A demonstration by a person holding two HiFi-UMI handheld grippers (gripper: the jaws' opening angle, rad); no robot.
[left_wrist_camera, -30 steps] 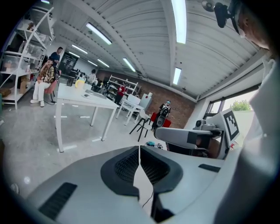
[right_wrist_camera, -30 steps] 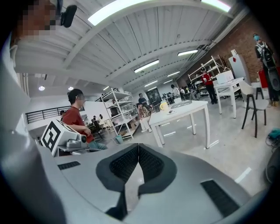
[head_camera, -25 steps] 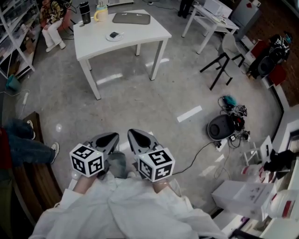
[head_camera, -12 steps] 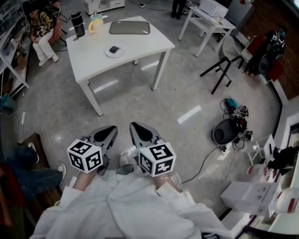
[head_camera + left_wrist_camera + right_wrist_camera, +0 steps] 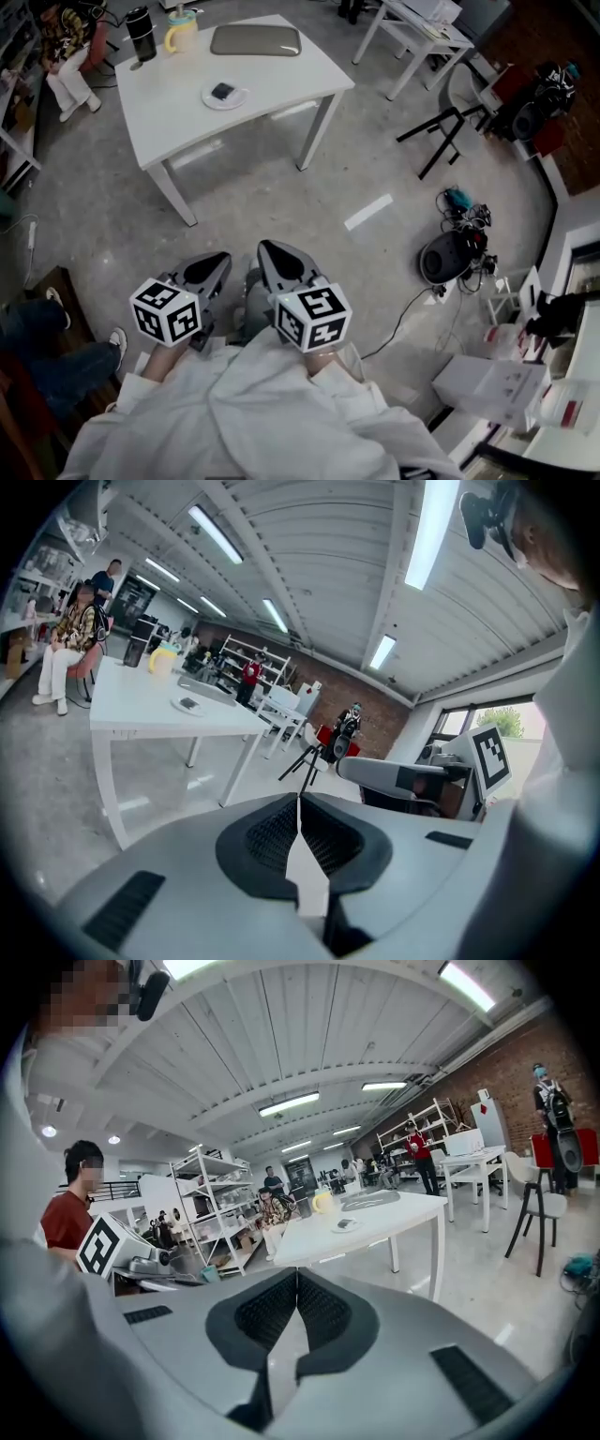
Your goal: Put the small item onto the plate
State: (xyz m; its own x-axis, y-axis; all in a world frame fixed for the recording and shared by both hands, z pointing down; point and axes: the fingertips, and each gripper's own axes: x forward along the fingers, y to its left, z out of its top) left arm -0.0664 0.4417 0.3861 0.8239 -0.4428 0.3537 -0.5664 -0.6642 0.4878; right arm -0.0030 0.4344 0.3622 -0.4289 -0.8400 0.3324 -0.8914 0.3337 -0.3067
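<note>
A white plate (image 5: 225,96) sits on the white table (image 5: 281,75) far ahead, and a small dark item (image 5: 222,91) lies on it. The same plate (image 5: 190,704) (image 5: 344,1225) shows small in both gripper views. My left gripper (image 5: 222,258) (image 5: 298,800) and right gripper (image 5: 263,247) (image 5: 297,1273) are held side by side close to my body, above the floor and well short of the table. Each has its jaws pressed together with nothing between them.
On the table stand a yellow mug (image 5: 181,33), a black tumbler (image 5: 140,21) and a grey mat (image 5: 256,40). A black chair (image 5: 441,131) and a round black device with cables (image 5: 448,255) are at the right. A seated person (image 5: 70,47) is at the far left.
The view has shifted so the table now sits higher and further left in the head view. Both grippers stay shut in the same place near my body.
</note>
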